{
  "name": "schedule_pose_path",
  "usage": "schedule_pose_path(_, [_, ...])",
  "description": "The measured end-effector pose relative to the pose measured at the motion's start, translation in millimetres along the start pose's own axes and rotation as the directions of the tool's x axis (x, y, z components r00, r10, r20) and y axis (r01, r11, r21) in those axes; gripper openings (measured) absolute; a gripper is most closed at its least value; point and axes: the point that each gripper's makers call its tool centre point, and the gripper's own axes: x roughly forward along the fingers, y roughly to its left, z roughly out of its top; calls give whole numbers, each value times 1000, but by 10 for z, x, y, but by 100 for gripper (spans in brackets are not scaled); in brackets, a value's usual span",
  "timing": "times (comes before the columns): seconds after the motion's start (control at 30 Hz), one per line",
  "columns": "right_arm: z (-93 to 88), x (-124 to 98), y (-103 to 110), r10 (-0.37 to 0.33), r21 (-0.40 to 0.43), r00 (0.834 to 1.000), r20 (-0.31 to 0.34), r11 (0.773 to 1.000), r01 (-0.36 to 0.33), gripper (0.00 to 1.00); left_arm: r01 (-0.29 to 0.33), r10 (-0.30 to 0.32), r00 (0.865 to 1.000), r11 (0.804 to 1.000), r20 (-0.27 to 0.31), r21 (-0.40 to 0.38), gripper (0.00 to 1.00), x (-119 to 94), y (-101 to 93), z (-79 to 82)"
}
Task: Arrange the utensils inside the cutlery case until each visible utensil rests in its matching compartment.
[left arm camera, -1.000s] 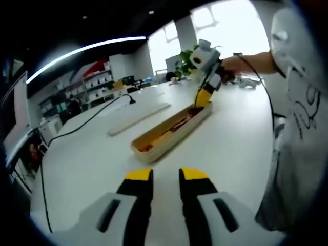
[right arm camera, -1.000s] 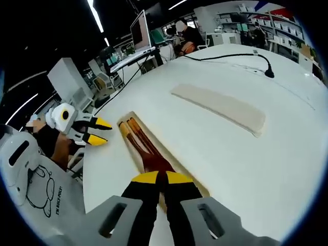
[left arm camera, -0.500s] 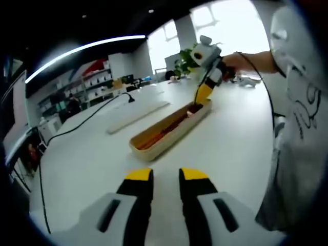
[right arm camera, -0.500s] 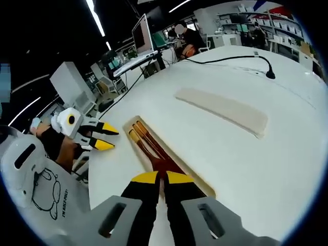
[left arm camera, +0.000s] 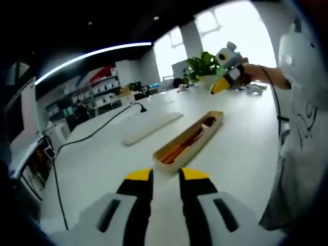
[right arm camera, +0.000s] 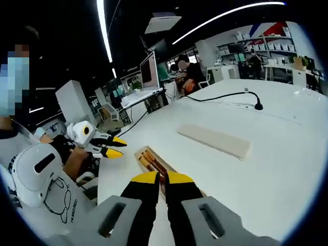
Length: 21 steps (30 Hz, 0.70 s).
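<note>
Now the cutlery case [left arm camera: 190, 141] lies lengthwise ahead of the empty, slightly parted left claw [left arm camera: 165, 177], while the closed right claw [right arm camera: 164, 179] hangs above its far end.

Case [right arm camera: 154, 166] partly behind right tool [right arm camera: 163, 178]

Table [left arm camera: 102, 159] white. Cutlery case [left arm camera: 190, 145] tan, utensils [left arm camera: 192, 139] inside reddish-brown/orange. Lid [right arm camera: 214, 140] beige. Cable [right arm camera: 225, 96] black. Left gripper [left arm camera: 165, 185] fingers [left arm camera: 138, 192] black, yellow tips.
</note>
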Motion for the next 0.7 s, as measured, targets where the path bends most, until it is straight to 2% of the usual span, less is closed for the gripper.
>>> schedule_pose_path(0.1, [-1,-64,-33,-21,-38,999,29,999,22,4,0,-1,1000,1000,9,15,21,28,45,71])
schedule_pose_path(0.23, [28,-143,-96,-38,-41,997,68,998,41,5,-2,1,1000,998,13,55,21,57,109,173])
schedule_pose_path(0.3, [45,-184,-161,-55,-52,996,72,997,58,5,3,-2,1000,995,-9,101,21,78,172,216])
schedule_pose_path(0.4, [88,-256,-254,-84,-105,995,60,990,90,6,16,-7,999,983,-53,185,21,114,253,290])
schedule_pose_path(0.5, [130,-298,-297,-101,-158,994,49,982,107,8,44,-28,997,971,-72,233,21,167,278,398])
schedule_pose_path(0.6, [161,-321,-319,-118,-205,992,37,971,123,8,72,-55,996,966,-75,248,21,225,266,485])
schedule_pose_path(0.7, [210,-338,-298,-123,-279,992,17,952,123,8,125,-112,991,967,-67,224,21,307,177,558])
